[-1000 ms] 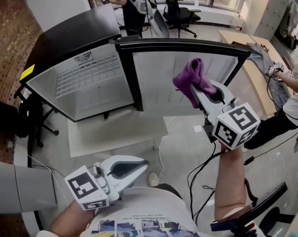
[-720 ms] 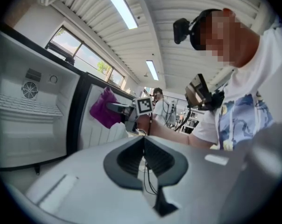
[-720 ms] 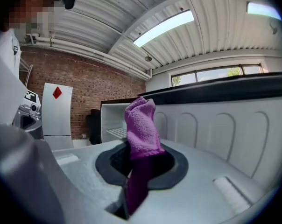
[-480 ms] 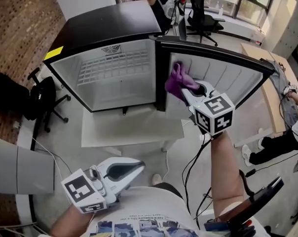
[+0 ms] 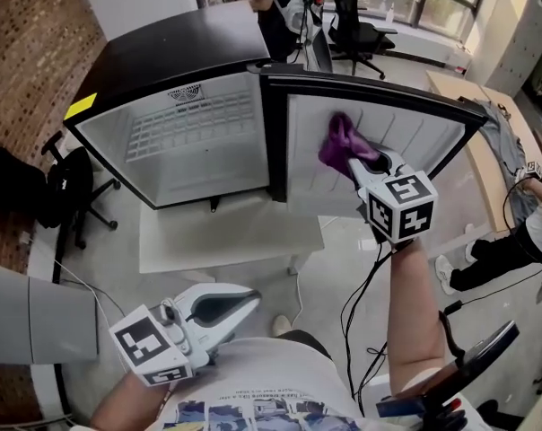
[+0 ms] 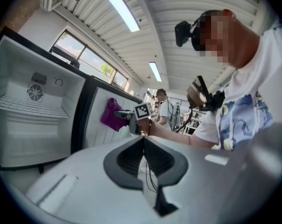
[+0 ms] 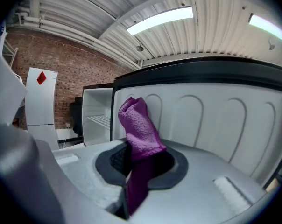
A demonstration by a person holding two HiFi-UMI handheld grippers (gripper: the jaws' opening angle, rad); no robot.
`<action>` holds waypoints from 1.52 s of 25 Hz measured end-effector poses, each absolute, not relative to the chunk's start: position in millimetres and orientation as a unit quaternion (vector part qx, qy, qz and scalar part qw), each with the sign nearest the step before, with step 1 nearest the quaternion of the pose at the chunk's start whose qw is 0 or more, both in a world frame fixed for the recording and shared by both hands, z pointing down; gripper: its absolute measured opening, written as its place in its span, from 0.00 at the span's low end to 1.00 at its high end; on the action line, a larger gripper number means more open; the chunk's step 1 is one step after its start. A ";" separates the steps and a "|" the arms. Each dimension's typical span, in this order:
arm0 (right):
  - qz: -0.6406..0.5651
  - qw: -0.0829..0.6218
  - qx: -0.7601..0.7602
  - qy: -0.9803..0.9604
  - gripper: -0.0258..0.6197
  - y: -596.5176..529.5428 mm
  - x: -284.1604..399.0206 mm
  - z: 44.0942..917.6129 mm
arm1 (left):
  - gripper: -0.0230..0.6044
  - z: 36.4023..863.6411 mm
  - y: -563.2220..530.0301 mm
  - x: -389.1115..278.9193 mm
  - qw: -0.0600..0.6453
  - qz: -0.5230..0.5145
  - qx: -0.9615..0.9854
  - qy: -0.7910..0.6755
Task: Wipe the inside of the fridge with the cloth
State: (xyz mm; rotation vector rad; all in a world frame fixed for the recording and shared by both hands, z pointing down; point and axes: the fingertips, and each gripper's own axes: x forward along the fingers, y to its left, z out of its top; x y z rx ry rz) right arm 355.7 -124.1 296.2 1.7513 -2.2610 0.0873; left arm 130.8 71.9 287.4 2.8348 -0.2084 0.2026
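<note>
Meanwhile, at lower left, the left gripper (image 5: 249, 302) is hanging idle by the person's waist, its jaws pressed together with nothing between them and taking no part in the work. Above it, past a black office chair (image 5: 69, 182), the fridge (image 5: 190, 164) is standing wide open, its white compartment showing bare walls and a wire shelf (image 5: 186, 124) that nothing is touching. To the right, the door (image 5: 423, 142) is swinging out with its ribbed inner liner facing the person. The purple cloth (image 5: 341, 142) is being held up against that liner near its upper left. Whether it is actually pressing on the plastic or hovering just off it cannot be told from these angles. Farther right, the right gripper (image 5: 354, 162) is pinching the cloth firmly at its lower end, leaving a bunched wad sticking out beyond the jaw tips. By the look of things, the wiping is only beginning, and on the door rather than in the compartment. The next move is probably calling for pushing the wad flat onto the liner and sweeping it across the ribs, then carrying it left into the compartment's walls and shelf.
</note>
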 end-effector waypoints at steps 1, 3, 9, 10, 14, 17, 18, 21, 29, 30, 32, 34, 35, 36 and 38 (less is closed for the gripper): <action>0.032 0.141 0.612 -0.777 0.12 -120.7 364.1 297.1 | 0.05 287.4 72.2 135.3 0.145 0.071 0.985 -0.067; 0.034 0.144 0.624 -0.767 0.12 -113.5 380.7 298.7 | 0.05 287.3 73.1 144.6 0.144 0.071 0.985 -0.056; 0.034 0.153 0.666 -0.729 0.12 -90.2 429.8 299.8 | 0.05 290.9 77.3 170.5 0.148 0.076 0.986 -0.024; 0.035 0.153 0.673 -0.722 0.12 -86.1 437.6 299.8 | 0.05 291.5 78.0 174.6 0.148 0.076 0.986 -0.019; 0.039 0.159 0.700 -0.695 0.12 -70.2 469.0 301.7 | 0.05 292.4 79.1 189.4 0.151 0.076 0.986 -0.002; 0.043 0.164 0.721 -0.671 0.12 -58.4 493.0 304.7 | 0.05 294.0 79.8 198.9 0.153 0.076 0.985 0.009; 0.043 0.166 0.728 -0.664 0.12 -54.3 500.3 305.4 | 0.05 294.7 80.2 201.9 0.153 0.076 0.985 0.012; 0.044 0.169 0.743 -0.646 0.12 -43.0 517.7 306.7 | 0.05 296.7 81.9 210.3 0.154 0.078 0.985 0.021; 0.050 0.172 0.754 -0.632 0.12 -27.5 528.6 310.8 | 0.05 297.3 86.9 217.6 0.155 0.083 0.984 0.028; 0.049 0.170 0.750 -0.637 0.12 -26.3 523.6 309.4 | 0.05 298.0 86.6 216.3 0.156 0.084 0.984 0.027; 0.046 0.162 0.737 -0.654 0.12 -24.0 507.7 304.7 | 0.05 299.5 86.0 214.2 0.158 0.084 0.984 0.024; 0.042 0.158 0.715 -0.680 0.12 -24.9 483.8 302.0 | 0.05 300.5 86.5 212.2 0.160 0.083 0.983 0.022; 0.040 0.157 0.700 -0.695 0.12 -27.6 469.5 302.2 | 0.05 301.0 86.9 210.7 0.160 0.083 0.983 0.020; 0.040 0.155 0.686 -0.710 0.12 -31.8 454.5 303.1 | 0.05 301.4 87.1 208.7 0.161 0.083 0.983 0.017; 0.040 0.148 0.658 -0.737 0.12 -42.3 425.9 306.1 | 0.05 301.8 86.6 203.5 0.162 0.082 0.983 0.008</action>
